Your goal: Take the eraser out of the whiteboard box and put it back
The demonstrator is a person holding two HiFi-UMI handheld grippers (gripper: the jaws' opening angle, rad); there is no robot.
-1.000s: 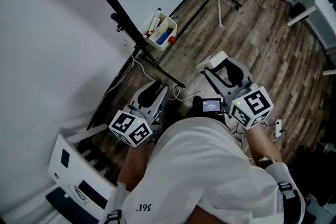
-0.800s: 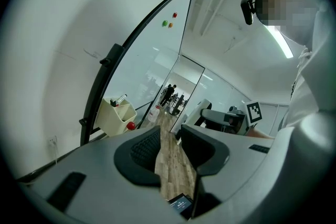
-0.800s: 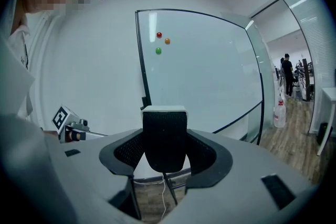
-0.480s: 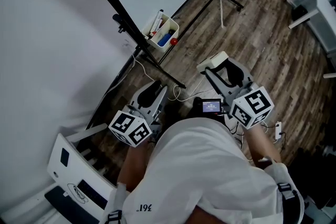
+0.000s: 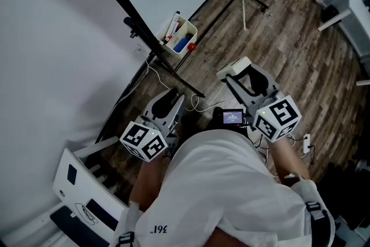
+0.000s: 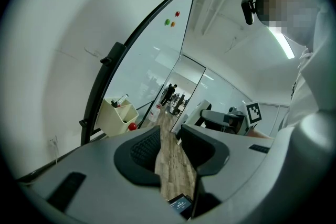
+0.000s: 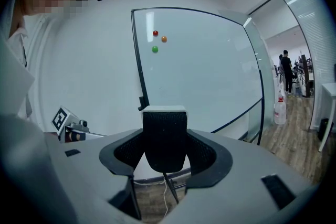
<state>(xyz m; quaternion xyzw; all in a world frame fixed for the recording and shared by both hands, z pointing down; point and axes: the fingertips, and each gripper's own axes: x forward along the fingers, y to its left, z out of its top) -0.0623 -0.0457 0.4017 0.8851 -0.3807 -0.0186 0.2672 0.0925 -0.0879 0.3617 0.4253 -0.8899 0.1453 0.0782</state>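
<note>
The right gripper (image 7: pixel 165 157) had its jaws pinched on the eraser (image 7: pixel 164 134) - a black felt block with a white back, standing upright between the pads and reaching above them. The left gripper (image 6: pixel 169 147) was spread, with only bare wood floor (image 6: pixel 167 165) showing through the gap. In the head view the person's white shirt (image 5: pixel 231 194) hid both hands and the grippers' rear ends.

A small lit screen (image 5: pixel 232 117) and a white cable (image 5: pixel 193 102) lay on the floor between the grippers. Farther off, well apart from the eraser, the whiteboard box (image 5: pixel 178 35) hung on the black stand (image 5: pixel 173 69), holding markers, something blue and a red ball - too small to name. Behind it stood the whiteboard (image 7: pixel 199 76) with three magnets (image 7: pixel 155 49).
</note>
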